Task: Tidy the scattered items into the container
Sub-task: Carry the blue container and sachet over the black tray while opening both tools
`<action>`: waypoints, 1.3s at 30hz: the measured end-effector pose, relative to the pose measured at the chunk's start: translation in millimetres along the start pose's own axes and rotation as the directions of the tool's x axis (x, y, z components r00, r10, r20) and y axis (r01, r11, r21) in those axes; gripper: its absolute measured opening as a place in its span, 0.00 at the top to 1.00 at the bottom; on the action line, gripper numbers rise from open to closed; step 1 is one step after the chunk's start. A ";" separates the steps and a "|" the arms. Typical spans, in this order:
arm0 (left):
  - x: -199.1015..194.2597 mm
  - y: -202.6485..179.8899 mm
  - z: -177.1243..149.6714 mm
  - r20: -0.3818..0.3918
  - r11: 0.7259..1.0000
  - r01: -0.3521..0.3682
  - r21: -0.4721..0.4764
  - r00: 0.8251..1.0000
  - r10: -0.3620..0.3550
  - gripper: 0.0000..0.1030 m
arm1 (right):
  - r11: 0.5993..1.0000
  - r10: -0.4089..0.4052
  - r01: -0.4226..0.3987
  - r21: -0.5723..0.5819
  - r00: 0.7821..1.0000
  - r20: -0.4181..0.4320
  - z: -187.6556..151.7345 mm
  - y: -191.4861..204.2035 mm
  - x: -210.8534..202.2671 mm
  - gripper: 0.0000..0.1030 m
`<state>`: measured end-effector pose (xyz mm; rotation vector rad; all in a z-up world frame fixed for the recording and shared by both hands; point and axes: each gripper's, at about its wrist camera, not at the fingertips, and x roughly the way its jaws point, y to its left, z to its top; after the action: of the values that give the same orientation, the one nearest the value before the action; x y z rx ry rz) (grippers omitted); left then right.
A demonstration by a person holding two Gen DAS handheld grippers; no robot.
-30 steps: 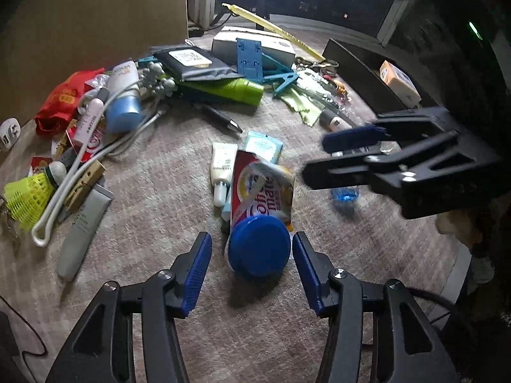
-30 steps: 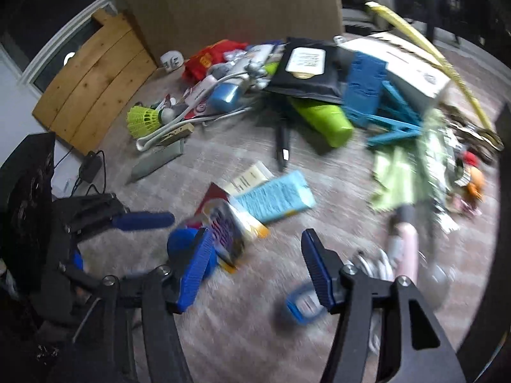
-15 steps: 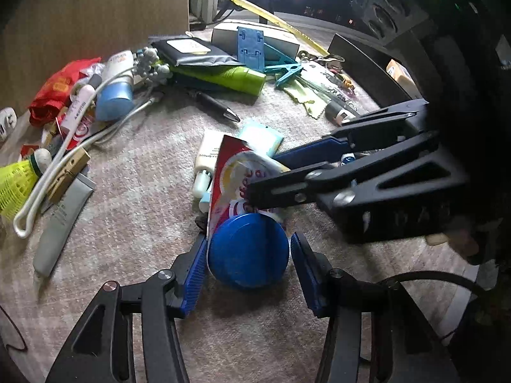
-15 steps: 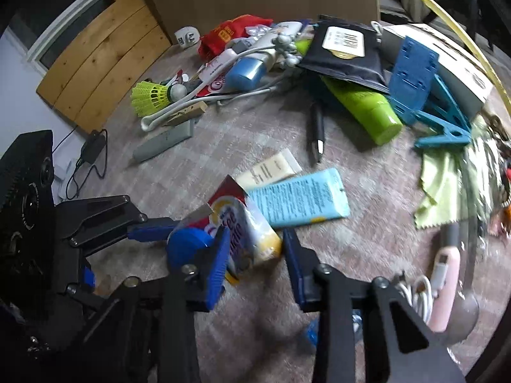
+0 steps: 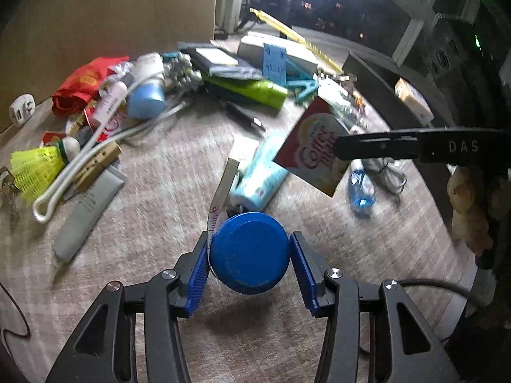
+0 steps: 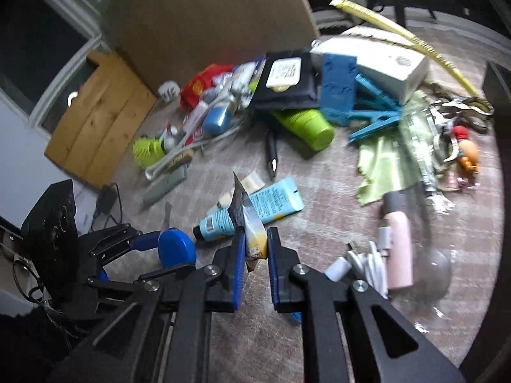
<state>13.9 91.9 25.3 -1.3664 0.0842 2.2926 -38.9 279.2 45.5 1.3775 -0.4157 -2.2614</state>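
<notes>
Left hand-held gripper (image 5: 249,255) clamped the blue tape measure (image 5: 249,252) bottom-centre; right hand-held gripper (image 6: 255,252), jaws just closing, pinched the creamer packet (image 6: 250,223).

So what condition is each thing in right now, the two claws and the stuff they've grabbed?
Left gripper: closed on the blue round tape measure, its tape pulled out a little.
Right gripper: jaws have just been closing; now pinching the creamer packet, lifted off the carpet.
Light blue tube: lying flat, cap on.
Green bottle: lying on its side.
Black container: open, one small box inside.
</notes>
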 end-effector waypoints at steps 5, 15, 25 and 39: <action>-5.1 -10.3 15.8 0.035 1.000 0.025 0.008 0.999 -0.025 0.55 | 0.998 -0.034 0.029 0.052 0.996 0.082 -2.6 -8.7 -27.0 0.87; 0.7 -70.4 61.4 0.080 0.989 0.120 0.083 0.989 -0.127 0.55 | 0.957 -0.217 0.153 0.246 0.942 0.257 -27.1 -67.4 -121.3 0.87; 22.9 -172.2 109.0 0.059 0.947 0.234 0.219 0.966 -0.252 0.55 | 0.780 -0.579 0.411 0.472 0.760 0.296 -77.8 -135.6 -225.9 0.87; 37.6 -291.0 147.4 0.055 0.885 0.275 0.376 0.946 -0.318 0.50 | 0.578 -0.781 0.588 0.566 0.601 0.172 -99.7 -172.1 -257.9 0.83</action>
<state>0.9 405.9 120.4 -0.9789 0.2334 1.9710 113.2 559.3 112.3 1.4453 -0.6575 -3.3423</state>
